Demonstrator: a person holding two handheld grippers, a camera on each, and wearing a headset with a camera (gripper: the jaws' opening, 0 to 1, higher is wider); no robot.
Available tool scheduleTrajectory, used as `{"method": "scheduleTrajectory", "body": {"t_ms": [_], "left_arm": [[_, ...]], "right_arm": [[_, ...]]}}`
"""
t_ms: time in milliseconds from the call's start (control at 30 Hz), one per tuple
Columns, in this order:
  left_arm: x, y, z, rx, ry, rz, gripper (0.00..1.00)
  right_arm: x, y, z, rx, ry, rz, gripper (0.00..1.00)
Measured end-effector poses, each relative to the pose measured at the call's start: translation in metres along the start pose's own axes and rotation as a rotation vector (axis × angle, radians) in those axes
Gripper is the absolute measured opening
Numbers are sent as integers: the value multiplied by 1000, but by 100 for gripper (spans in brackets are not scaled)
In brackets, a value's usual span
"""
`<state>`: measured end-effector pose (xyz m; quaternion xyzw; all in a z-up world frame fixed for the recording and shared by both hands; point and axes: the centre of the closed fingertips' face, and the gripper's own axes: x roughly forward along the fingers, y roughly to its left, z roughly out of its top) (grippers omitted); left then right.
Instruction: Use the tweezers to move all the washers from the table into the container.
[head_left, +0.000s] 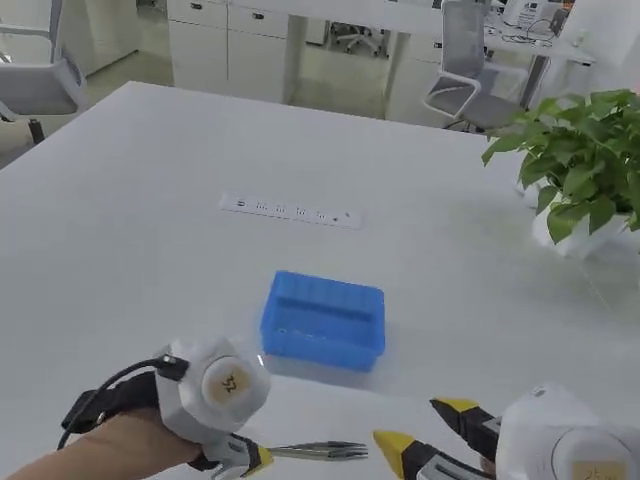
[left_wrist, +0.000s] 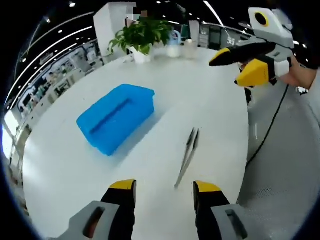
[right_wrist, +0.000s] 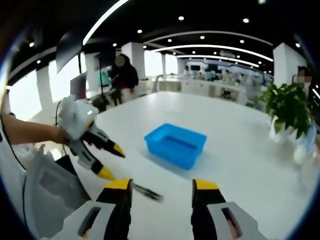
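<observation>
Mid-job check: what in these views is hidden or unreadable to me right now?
1. Head view: inside of the blue container is too small and blurred to tell whether washers lie there.
2. Head view: rear end of the tweezers is hidden under the left gripper.
3. Head view: body of the right gripper is cut off by the bottom edge.

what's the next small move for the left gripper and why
Probably ease the left gripper forward and close it on the thin silver metal tweezers: they lie loose on the white table just ahead of its open jaws, held by nothing. The right gripper is open too, and the blue plastic container stands beyond.
</observation>
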<state>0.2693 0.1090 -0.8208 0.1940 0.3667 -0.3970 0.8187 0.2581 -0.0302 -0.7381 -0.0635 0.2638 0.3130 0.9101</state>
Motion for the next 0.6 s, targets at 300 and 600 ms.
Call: {"method": "scheduleTrajectory", "body": {"t_ms": [300, 600], "left_arm": [[-66, 30, 35, -298, -278, 215, 93], [-98, 36, 32, -387, -345, 329, 99]], "right_arm": [[-10, -16, 3, 41, -20, -36, 67], [-18, -29, 1, 90, -43, -112, 94]]}}
